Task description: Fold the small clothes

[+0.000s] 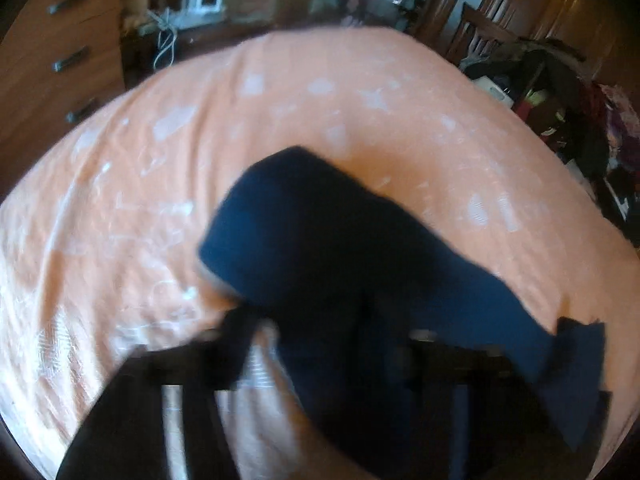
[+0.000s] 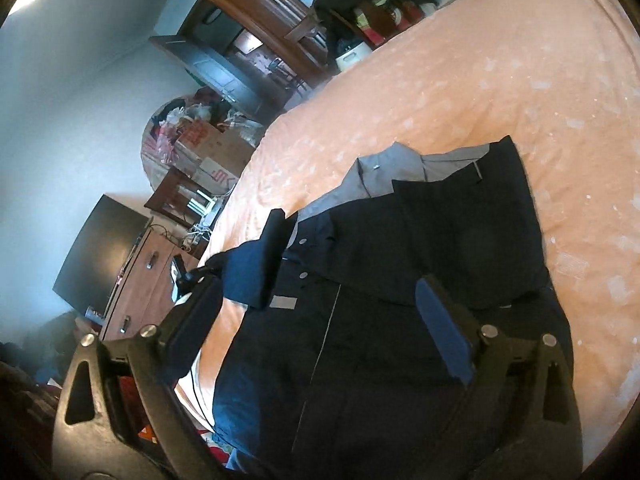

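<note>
Gaping right claw (image 2: pixel 352 276) over dark jacket (image 2: pixel 400 300) | left claw (image 1: pixel 320 360) blurred, state unclear | orange bedspread (image 2: pixel 440 92)

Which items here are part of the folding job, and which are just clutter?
Job:
- dark navy garment with grey lining, on the bed
- navy cloth draped at the left claw
- right claw, open over the garment
- orange bedspread, the work surface

Lying about:
- wooden drawers
- cardboard boxes
- clothes heap
- white cables
</note>
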`<state>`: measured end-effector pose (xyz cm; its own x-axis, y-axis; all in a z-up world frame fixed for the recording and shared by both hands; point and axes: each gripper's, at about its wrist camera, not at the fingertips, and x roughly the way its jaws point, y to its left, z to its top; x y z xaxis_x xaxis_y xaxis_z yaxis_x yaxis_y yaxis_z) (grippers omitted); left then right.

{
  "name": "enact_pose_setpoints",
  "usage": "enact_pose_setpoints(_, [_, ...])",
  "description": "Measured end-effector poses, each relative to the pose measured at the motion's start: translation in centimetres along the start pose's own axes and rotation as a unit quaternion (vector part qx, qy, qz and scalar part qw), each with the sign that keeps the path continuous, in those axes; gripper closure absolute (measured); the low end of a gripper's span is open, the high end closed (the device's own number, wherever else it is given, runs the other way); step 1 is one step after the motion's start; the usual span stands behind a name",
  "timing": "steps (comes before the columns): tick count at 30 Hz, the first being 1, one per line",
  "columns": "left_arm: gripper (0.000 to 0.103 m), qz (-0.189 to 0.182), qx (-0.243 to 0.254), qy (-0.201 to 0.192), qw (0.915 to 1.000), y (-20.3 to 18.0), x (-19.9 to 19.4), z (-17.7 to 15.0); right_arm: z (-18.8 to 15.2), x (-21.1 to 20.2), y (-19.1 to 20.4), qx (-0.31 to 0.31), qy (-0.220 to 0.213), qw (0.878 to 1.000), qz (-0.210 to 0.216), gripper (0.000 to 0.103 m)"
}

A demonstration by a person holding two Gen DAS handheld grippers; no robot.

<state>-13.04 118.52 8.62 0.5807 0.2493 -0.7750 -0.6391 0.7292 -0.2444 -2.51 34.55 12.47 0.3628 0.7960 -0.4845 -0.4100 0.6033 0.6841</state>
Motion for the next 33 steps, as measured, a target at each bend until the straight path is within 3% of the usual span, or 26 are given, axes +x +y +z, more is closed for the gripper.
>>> enact_pose_setpoints(3, [0.083, 0.031, 0.089, -0.017, 0.9954, -4.1, -1.8, -0.1, 0.1, 0.6, 0.0, -0.009, -0.001, 1.000, 0.008, 0.007])
enact_pose_setpoints(5, [0.083, 0.020, 0.127, -0.028, 0.9914, -6.9, -3.3, 0.0, 0.2, 0.8, -0.1, -0.013, -0.002, 1.000, 0.019, 0.008])
enact_pose_setpoints(7, [0.084, -0.024, 0.126, -0.041, 0.9909, -9.4, -5.6, 0.0, 0.0, 1.2, -0.1, -0.020, -0.002, 0.999, 0.027, 0.009])
enact_pose_setpoints(8, [0.085, -0.066, 0.125, -0.053, 0.9886, -11.6, -7.3, -0.2, -0.1, 1.2, -0.2, -0.022, -0.002, 0.999, 0.029, 0.011])
enact_pose_setpoints(10, [0.085, -0.135, 0.139, -0.068, 0.9787, -16.3, -10.0, -1.2, -0.3, 1.2, -0.8, -0.016, -0.004, 0.999, 0.036, 0.012])
enact_pose_setpoints(12, [0.085, -0.243, 0.161, -0.071, 0.9539, -23.2, -13.4, -3.8, -0.2, 0.7, -1.6, -0.006, -0.011, 0.999, 0.038, 0.013])
enact_pose_setpoints(13, [0.085, -0.275, 0.170, -0.068, 0.9437, -25.4, -14.4, -4.9, -0.2, 0.4, -2.0, -0.001, -0.016, 0.999, 0.038, 0.013])
enact_pose_setpoints(14, [0.083, -0.333, 0.188, -0.062, 0.9218, -29.7, -15.7, -7.0, -0.1, 0.1, -2.5, 0.005, -0.021, 0.999, 0.040, 0.013])
enact_pose_setpoints(15, [0.082, -0.361, 0.197, -0.057, 0.9095, -32.0, -16.3, -8.3, -0.1, -0.2, -3.1, 0.013, -0.026, 0.999, 0.044, 0.013])
enact_pose_setpoints(17, [0.065, -0.429, 0.218, -0.018, 0.8762, -37.6, -17.1, -11.7, -0.1, -0.6, -4.2, 0.031, -0.027, 0.998, 0.048, 0.013])
enact_pose_setpoints(19, [0.054, -0.457, 0.236, 0.009, 0.8579, -40.6, -17.3, -14.3, -0.2, -0.9, -5.5, 0.046, -0.028, 0.997, 0.050, 0.012])
enact_pose_setpoints(22, [0.048, -0.437, 0.247, 0.002, 0.8651, -39.6, -16.6, -16.1, -0.7, -1.3, -7.3, 0.057, -0.029, 0.997, 0.040, 0.012])
enact_pose_setpoints(24, [0.043, -0.397, 0.237, 0.003, 0.8866, -37.2, -13.9, -16.6, -1.1, -1.0, -8.8, 0.068, -0.024, 0.997, 0.032, 0.012])
enact_pose_setpoints(25, [0.041, -0.362, 0.226, 0.012, 0.9041, -35.2, -12.2, -17.3, -1.2, -0.7, -9.4, 0.074, -0.021, 0.997, 0.032, 0.012])
enact_pose_setpoints(26, [0.041, -0.319, 0.197, 0.043, 0.9260, -32.7, -8.9, -17.4, -1.3, -0.4, -10.0, 0.080, -0.017, 0.996, 0.030, 0.012])
enact_pose_setpoints(28, [0.043, -0.231, 0.153, 0.119, 0.9535, -28.2, -2.7, -18.1, -1.1, 0.7, -11.1, 0.086, -0.008, 0.996, 0.019, 0.012])
enact_pose_setpoints(29, [0.051, -0.190, 0.139, 0.143, 0.9612, -26.0, -0.2, -18.9, -0.8, 1.2, -11.4, 0.085, -0.005, 0.996, 0.015, 0.012])
enact_pose_setpoints(30, [0.067, -0.194, 0.121, 0.145, 0.9626, -24.1, 0.9, -19.4, -0.4, 1.7, -11.6, 0.081, -0.004, 0.997, 0.007, 0.012])
enact_pose_setpoints(31, [0.083, -0.235, 0.078, 0.132, 0.9598, -21.5, 1.3, -19.3, 0.1, 2.3, -12.0, 0.076, -0.001, 0.997, 0.000, 0.012])
enact_pose_setpoints(33, [0.091, -0.253, 0.010, 0.143, 0.9568, -19.1, 1.7, -18.8, 1.5, 3.9, -12.8, 0.063, 0.008, 0.998, -0.025, 0.012])
